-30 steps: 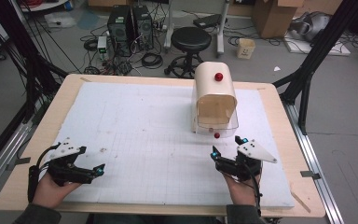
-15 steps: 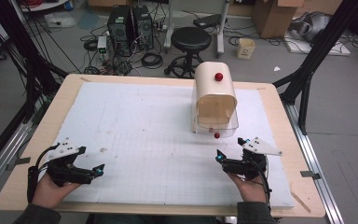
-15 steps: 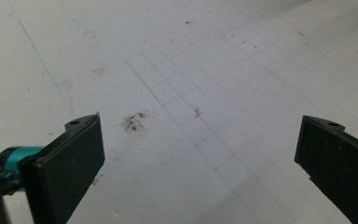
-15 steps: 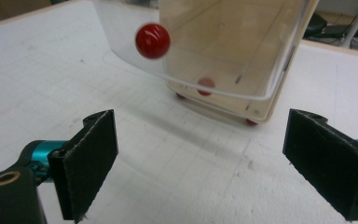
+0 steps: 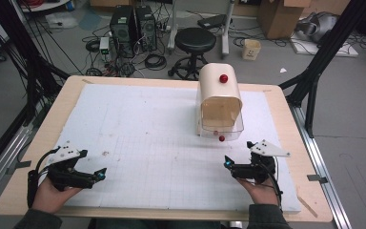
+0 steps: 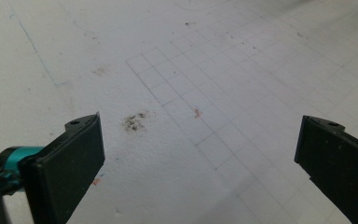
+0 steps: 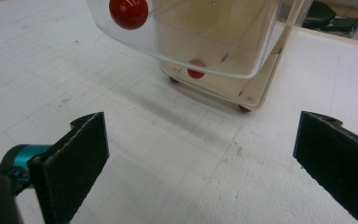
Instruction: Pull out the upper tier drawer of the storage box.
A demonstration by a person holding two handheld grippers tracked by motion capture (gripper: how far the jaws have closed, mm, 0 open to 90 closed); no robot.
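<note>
Here, a wooden worktop (image 5: 59,107) carries a white gridded mat (image 5: 147,129), and a person's two hands rest at its near edge, each holding a claw. The left claw (image 5: 100,174) sits at the near left corner of the mat, its jaws spread wide with nothing between them; in the left gripper view they frame bare mat with a small dark smudge (image 6: 134,121). The right claw (image 5: 228,162) lies at the near right, also spread wide and holding nothing, pointing left and slightly towards the far side.

Just beyond the right claw stands a cream bread box (image 5: 219,98) with a rounded top (a red knob (image 5: 223,78) sits on its far upper part). Its clear curved lid (image 5: 221,130) is at the near side, with a second red knob (image 5: 221,138) on its lower edge. In the right gripper view the box (image 7: 214,51) is near but apart from the jaws, resting on small red feet (image 7: 244,108).

Behind the worktop, a black stool (image 5: 195,40) and computer towers (image 5: 133,24) stand on the floor.
</note>
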